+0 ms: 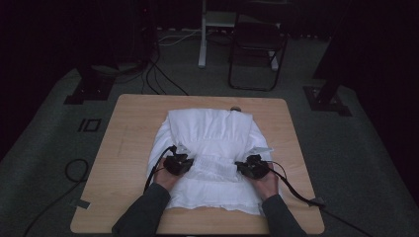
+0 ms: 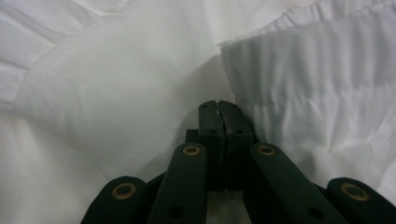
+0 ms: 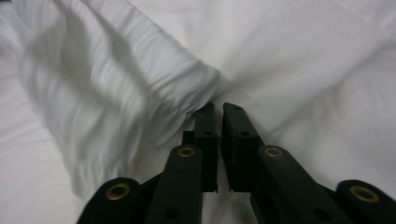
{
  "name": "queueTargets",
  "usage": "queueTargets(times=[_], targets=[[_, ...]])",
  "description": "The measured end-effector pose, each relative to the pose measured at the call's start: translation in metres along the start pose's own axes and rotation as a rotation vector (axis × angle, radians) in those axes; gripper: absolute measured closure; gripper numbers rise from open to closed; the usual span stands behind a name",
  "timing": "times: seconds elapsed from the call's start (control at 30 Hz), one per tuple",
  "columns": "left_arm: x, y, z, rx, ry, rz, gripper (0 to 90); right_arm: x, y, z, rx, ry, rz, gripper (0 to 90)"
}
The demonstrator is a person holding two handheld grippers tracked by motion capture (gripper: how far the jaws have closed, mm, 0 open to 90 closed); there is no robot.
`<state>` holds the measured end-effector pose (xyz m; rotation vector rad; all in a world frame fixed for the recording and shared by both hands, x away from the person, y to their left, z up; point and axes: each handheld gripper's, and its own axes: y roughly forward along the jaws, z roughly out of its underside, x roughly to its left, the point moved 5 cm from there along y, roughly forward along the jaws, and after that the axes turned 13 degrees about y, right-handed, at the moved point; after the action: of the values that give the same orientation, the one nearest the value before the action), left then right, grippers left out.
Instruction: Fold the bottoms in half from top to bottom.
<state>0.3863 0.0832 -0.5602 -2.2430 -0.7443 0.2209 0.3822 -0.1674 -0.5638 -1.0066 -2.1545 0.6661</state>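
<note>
Wooden table (image 1: 123, 148), grey carpet, dark room, white garment (image 1: 210, 133), left gripper (image 1: 179, 163) closed, right gripper (image 1: 251, 166) narrowly parted

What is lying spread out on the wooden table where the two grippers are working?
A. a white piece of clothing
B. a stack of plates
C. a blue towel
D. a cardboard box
A: the high view shows a white garment with gathered fabric spread over the wooden table, and the left gripper and right gripper both rest on its cloth.
</note>
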Motion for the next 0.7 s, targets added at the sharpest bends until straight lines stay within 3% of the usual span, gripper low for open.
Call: queueTargets(times=[0.03, 0.07, 0.1, 0.13, 0.23, 0.27, 0.37, 0.5, 0.53, 0.57, 0.6, 0.63, 0.67, 0.7], targets=[[0.000, 0.000, 0.000, 0.000, 0.000, 0.000, 87.6, 0.000, 0.000, 0.000, 0.000, 0.000, 0.000, 83.3], [-0.014, -0.010, 0.002, -0.022, 0.049, 0.071, 86.9, 0.005, -0.009, 0.002, -0.019, -0.014, -0.056, 80.2], [-0.014, -0.010, 0.002, -0.022, 0.049, 0.071, 85.5, 0.005, -0.009, 0.002, -0.019, -0.014, -0.056, 80.2], [-0.024, -0.021, 0.006, -0.044, 0.099, 0.083, 83.7, 0.011, -0.021, 0.004, -0.042, -0.037, -0.114, 78.2], [-0.024, -0.030, 0.008, -0.077, 0.078, 0.082, 80.6, 0.015, -0.033, 0.005, -0.074, -0.053, -0.128, 76.9], [-0.019, -0.035, 0.007, -0.103, 0.057, 0.061, 80.4, 0.016, -0.041, 0.003, -0.101, -0.052, -0.118, 75.8], [-0.017, -0.036, 0.005, -0.108, 0.046, 0.054, 77.9, 0.018, -0.044, 0.000, -0.121, -0.054, -0.119, 74.7], [-0.026, -0.031, 0.006, -0.084, 0.074, 0.081, 73.9, 0.030, -0.039, 0.002, -0.097, -0.073, -0.165, 73.6], [-0.034, -0.023, 0.011, -0.030, 0.113, 0.094, 73.8, 0.039, -0.031, 0.013, -0.051, -0.105, -0.178, 74.0], [-0.034, -0.023, 0.011, -0.030, 0.113, 0.094, 73.8, 0.039, -0.031, 0.013, -0.051, -0.105, -0.178, 74.0], [-0.039, -0.016, 0.017, 0.005, 0.128, 0.095, 73.2, 0.043, -0.024, 0.024, 0.000, -0.143, -0.165, 74.7], [-0.039, -0.016, 0.017, 0.005, 0.128, 0.095, 72.8, 0.043, -0.024, 0.024, 0.000, -0.143, -0.165, 74.7], [-0.037, -0.015, 0.018, -0.013, 0.107, 0.107, 71.9, 0.045, -0.016, 0.036, 0.049, -0.191, -0.120, 76.6], [-0.037, -0.015, 0.018, -0.013, 0.107, 0.107, 69.6, 0.045, -0.016, 0.036, 0.049, -0.191, -0.120, 76.6]])
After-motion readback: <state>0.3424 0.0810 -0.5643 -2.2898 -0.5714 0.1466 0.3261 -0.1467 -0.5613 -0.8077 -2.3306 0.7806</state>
